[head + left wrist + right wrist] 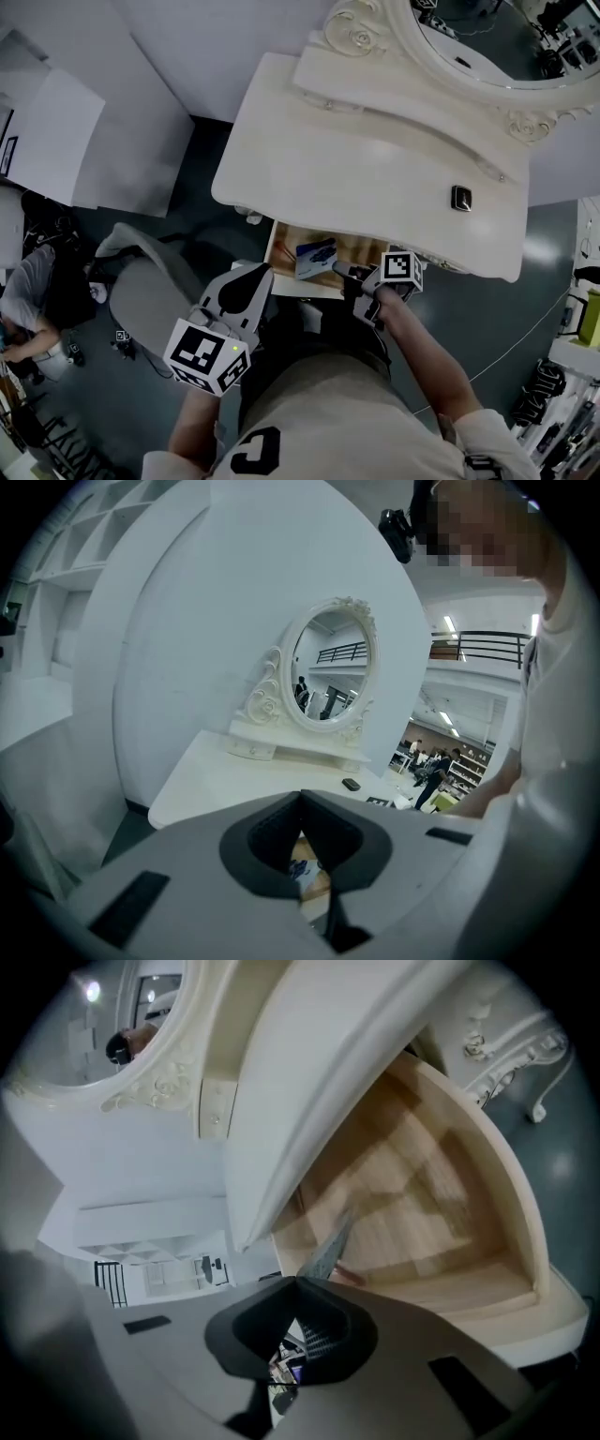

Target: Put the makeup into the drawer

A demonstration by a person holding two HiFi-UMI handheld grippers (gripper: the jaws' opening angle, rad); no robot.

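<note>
The white vanity table (pixel 375 159) has its wooden drawer (pixel 361 251) pulled open below the front edge. My right gripper (pixel 339 270) is shut on a flat blue-and-white makeup packet (pixel 314 255) and holds it over the drawer. In the right gripper view the packet (pixel 330 1246) sticks out edge-on from the right gripper (pixel 298 1282), above the drawer floor (pixel 422 1194). My left gripper (pixel 262 272) hangs shut and empty just left of the drawer front. Through the left gripper (pixel 302 797) I glimpse the packet (pixel 302 866).
A small black case (pixel 461 198) lies on the tabletop at the right, in front of the oval mirror (pixel 497 37). A grey chair (pixel 141 281) stands left of the drawer. A person (pixel 28 291) sits at the far left. White walls back the vanity.
</note>
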